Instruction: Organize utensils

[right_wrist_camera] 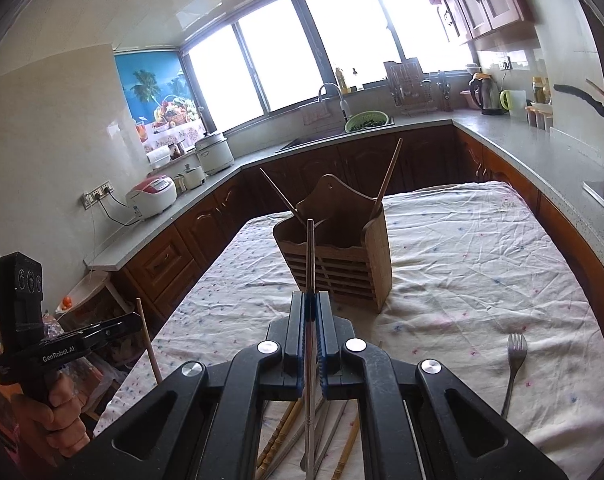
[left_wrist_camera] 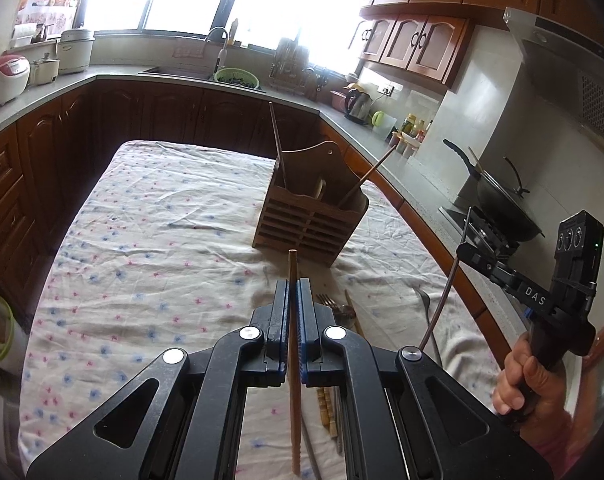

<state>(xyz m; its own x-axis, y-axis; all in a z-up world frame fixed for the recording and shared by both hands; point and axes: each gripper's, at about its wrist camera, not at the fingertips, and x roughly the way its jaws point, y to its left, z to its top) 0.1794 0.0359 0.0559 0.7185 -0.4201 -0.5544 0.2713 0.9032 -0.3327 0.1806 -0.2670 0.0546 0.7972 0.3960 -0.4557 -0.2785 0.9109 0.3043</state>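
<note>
The left gripper (left_wrist_camera: 293, 312) pinches a wooden chopstick (left_wrist_camera: 292, 276); the right gripper (right_wrist_camera: 311, 312) clamps a metal chopstick (right_wrist_camera: 310, 256). The holder (left_wrist_camera: 310, 216) stands at twelve o'clock. Either long stick could pivot in its thin grip, missing a slot or tipping the holder.

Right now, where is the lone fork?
In the right wrist view, the fork lies on the tablecloth at lower right, apart from the wooden holder.

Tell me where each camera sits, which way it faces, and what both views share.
Left wrist: on the left gripper, looking along its jaws, shut on a wooden chopstick, toward the holder; the right hand shows.
Right wrist: on the right gripper, jaws shut on a metal chopstick, facing the same holder; the left hand shows.
Shared: holder, tablecloth, sink counter.
</note>
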